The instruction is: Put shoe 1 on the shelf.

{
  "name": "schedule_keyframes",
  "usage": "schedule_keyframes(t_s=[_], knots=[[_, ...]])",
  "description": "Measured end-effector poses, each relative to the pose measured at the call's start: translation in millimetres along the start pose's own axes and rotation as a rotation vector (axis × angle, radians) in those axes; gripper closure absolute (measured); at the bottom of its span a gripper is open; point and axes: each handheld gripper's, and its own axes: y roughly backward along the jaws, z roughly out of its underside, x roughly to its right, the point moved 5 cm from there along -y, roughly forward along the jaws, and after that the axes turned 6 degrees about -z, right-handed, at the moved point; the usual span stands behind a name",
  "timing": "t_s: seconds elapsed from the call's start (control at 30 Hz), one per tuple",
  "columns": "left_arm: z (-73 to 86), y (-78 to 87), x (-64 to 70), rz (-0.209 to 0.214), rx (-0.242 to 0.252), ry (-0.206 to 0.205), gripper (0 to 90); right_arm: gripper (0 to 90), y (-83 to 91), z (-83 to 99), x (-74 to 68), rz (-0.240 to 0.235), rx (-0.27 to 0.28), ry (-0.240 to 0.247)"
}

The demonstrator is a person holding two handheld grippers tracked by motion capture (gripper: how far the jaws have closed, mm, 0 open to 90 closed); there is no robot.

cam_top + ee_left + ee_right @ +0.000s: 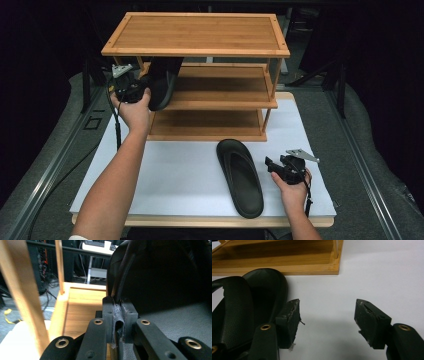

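Left tongs (137, 90) clamp one slipper (162, 82) at the rack's (200, 50) middle shelf; right tongs (272, 165) wide, just right of the near-far-lying slipper on the worktop (240, 177).

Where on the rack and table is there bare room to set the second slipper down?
The rack's top board, bottom shelf and right middle shelf are bare, as is the white table left of the lying slipper. Crowded: middle shelf's left end, where the left claw holds the other slipper.
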Motion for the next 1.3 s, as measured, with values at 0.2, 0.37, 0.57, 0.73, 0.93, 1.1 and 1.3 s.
schedule_keyframes(t_s=[0.2,0.37,0.57,0.73,0.93,1.1,1.3], knots=[[4.5,-5.0,5.2,-0.017,-0.021,-0.007,83.3,37.0,-0.1,-0.2,-0.6,-0.007,0.001,0.006],[7.4,-10.6,7.8,-0.040,-0.044,0.000,82.9,37.0,-0.4,-0.3,-1.0,-0.008,0.000,0.005],[9.5,-14.3,12.6,-0.040,-0.054,-0.011,79.6,37.0,-0.5,-0.4,-0.9,-0.006,0.002,0.005],[16.8,-18.8,15.6,-0.020,-0.067,0.016,78.1,36.9,-0.5,-0.3,-1.3,0.002,0.003,0.003],[15.8,-18.8,21.5,-0.002,-0.042,0.011,75.2,36.9,-0.9,-0.8,-1.4,-0.003,0.002,0.004],[15.9,-21.7,23.7,0.011,-0.038,0.065,75.6,36.9,-0.5,-1.3,-1.3,0.000,0.005,0.001],[16.9,-27.0,32.4,0.024,-0.017,0.057,75.4,36.9,-0.7,-1.5,-3.3,0.001,0.004,0.011]])
